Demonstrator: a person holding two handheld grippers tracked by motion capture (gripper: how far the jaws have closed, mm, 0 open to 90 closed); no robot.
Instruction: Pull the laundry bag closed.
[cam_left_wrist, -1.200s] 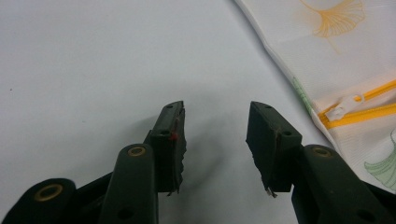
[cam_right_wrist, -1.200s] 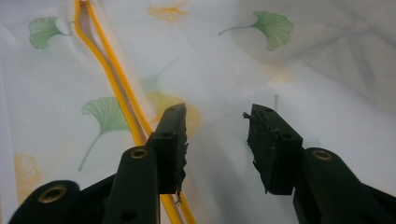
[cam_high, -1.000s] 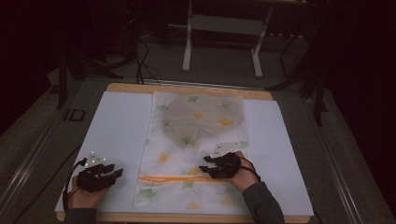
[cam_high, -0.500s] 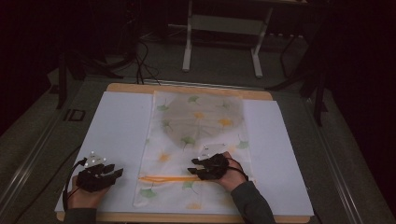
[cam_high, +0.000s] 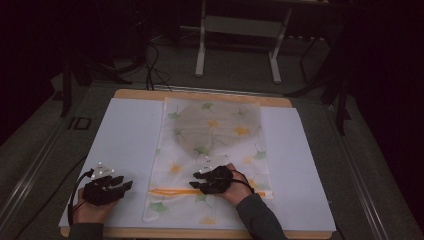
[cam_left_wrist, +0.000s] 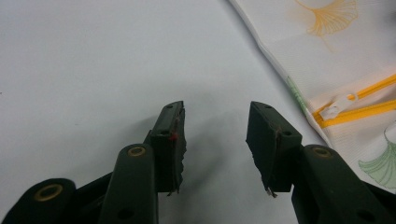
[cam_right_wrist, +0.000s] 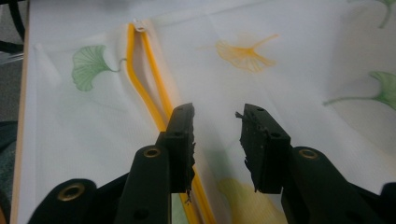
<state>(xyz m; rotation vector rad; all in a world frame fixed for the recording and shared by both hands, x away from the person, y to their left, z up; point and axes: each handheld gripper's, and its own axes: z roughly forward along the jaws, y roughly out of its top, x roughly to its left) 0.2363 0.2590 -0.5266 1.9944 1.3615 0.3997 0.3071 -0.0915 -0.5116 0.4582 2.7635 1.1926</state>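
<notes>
Over the white mesh bag printed with green and orange ginkgo leaves (cam_high: 210, 150), flat on the white table sheet (cam_high: 125, 145): right gripper (cam_right_wrist: 215, 140), jaws apart but just closing, nothing pinched, beside the bag's open yellow zipper (cam_right_wrist: 144, 70). Left of that bag, on bare sheet: left gripper (cam_left_wrist: 215, 140), spread and empty, near the white zipper pull (cam_left_wrist: 337, 105).

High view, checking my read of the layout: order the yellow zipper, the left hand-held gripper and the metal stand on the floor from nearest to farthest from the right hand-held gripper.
1. Yellow zipper: right at the right hand-held gripper, running left along the mesh bag.
2. Left hand-held gripper: off to the left, on the white sheet.
3. Metal stand: far beyond the table, on the floor.
</notes>
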